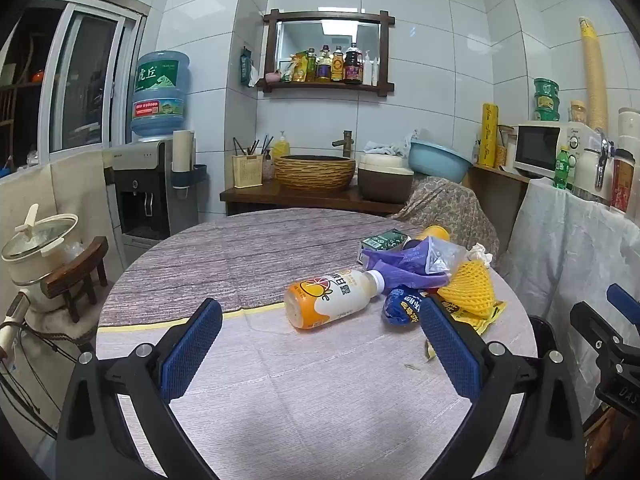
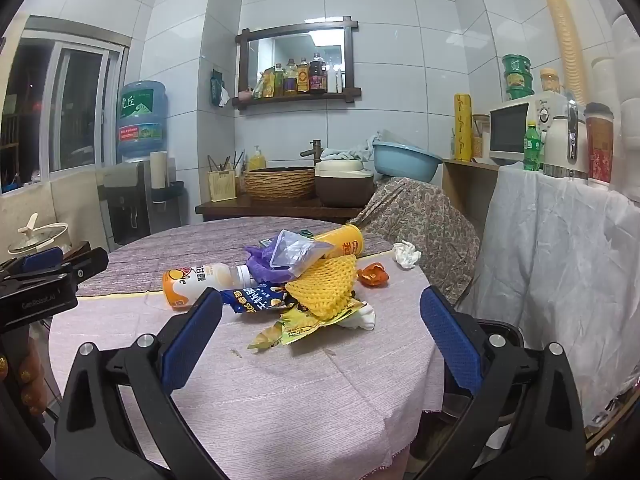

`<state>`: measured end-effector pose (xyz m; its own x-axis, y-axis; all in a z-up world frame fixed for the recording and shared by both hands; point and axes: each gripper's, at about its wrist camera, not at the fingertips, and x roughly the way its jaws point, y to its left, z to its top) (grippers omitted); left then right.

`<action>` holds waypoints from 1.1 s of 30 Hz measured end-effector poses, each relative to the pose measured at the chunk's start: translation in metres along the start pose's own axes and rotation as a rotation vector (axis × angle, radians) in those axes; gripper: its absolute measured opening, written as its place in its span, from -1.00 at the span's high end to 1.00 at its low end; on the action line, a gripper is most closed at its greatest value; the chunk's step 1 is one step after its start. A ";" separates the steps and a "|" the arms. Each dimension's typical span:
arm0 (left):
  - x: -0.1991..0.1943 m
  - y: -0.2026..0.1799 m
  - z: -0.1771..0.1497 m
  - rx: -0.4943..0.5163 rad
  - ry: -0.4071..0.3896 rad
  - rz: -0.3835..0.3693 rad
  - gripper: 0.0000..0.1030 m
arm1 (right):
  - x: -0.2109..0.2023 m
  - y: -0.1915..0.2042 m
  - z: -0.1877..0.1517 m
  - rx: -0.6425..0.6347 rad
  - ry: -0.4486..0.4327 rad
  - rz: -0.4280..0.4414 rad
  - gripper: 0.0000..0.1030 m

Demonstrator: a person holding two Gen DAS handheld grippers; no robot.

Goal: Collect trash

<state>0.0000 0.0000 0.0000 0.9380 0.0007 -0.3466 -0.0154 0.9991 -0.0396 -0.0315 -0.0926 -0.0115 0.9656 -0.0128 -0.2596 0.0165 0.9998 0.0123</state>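
Left tool (image 1: pixel 320 316) wide apart, holding nothing, hovering above table (image 1: pixel 304 392). Right tool (image 2: pixel 320 312) likewise wide, holding nothing. Trash heap on table ahead of both tools: orange-white bottle (image 1: pixel 334 298) lying on side just beyond left tool; blue snack wrapper (image 2: pixel 256 298) beside right tool's left finger; yellow foam net (image 2: pixel 324 286) atop wrappers, purple bag (image 2: pixel 262 262) and chip can (image 2: pixel 344 242) behind it. Orange peel (image 2: pixel 373 274) and crumpled tissue (image 2: pixel 406 254) apart, farther right.

"虎丘" on the water jug (image 1: pixel 160 92); "GenRobot.AI" on the left gripper (image 2: pixel 38 300) body.
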 end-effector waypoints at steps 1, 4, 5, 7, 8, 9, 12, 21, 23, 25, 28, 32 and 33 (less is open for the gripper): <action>0.000 0.000 0.000 -0.001 0.002 0.000 -0.90 | 0.000 0.000 0.000 0.000 0.000 -0.001 -0.90; 0.001 0.000 0.000 0.002 0.001 0.002 -0.90 | 0.000 0.000 0.000 0.001 0.000 -0.001 -0.90; 0.001 0.000 0.000 0.003 0.000 0.003 -0.90 | 0.000 0.000 0.000 0.001 0.003 -0.001 -0.90; 0.003 0.000 -0.001 0.004 0.001 0.006 -0.90 | 0.000 0.001 0.000 -0.001 0.003 -0.002 -0.90; 0.003 0.000 -0.001 0.006 0.000 0.007 -0.90 | 0.001 0.001 0.000 0.000 0.003 -0.002 -0.90; 0.000 0.000 0.000 0.003 -0.002 0.002 -0.90 | 0.001 0.001 0.000 0.001 0.004 -0.001 -0.90; 0.003 0.000 -0.003 0.006 -0.002 0.005 -0.90 | 0.000 0.001 0.000 0.002 0.006 -0.001 -0.90; 0.001 0.003 -0.005 0.010 -0.001 0.006 -0.90 | 0.005 0.004 -0.002 0.003 0.011 0.000 -0.90; 0.002 0.002 -0.005 0.011 0.001 0.008 -0.90 | 0.005 0.003 -0.002 0.003 0.012 0.000 -0.90; 0.002 0.003 -0.006 0.011 0.001 0.008 -0.90 | 0.005 0.003 -0.002 0.003 0.011 0.000 -0.90; 0.002 0.003 -0.006 0.011 0.002 0.007 -0.90 | 0.005 0.003 -0.002 0.004 0.011 0.001 -0.90; 0.002 0.000 -0.006 0.021 0.006 0.012 -0.90 | 0.003 0.001 -0.002 0.003 0.013 0.003 -0.90; 0.003 -0.001 -0.006 0.024 0.007 0.015 -0.90 | 0.003 0.001 -0.002 0.003 0.014 0.003 -0.90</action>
<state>0.0006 -0.0018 -0.0063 0.9352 0.0155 -0.3538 -0.0212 0.9997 -0.0123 -0.0291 -0.0912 -0.0140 0.9620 -0.0097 -0.2729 0.0145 0.9998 0.0156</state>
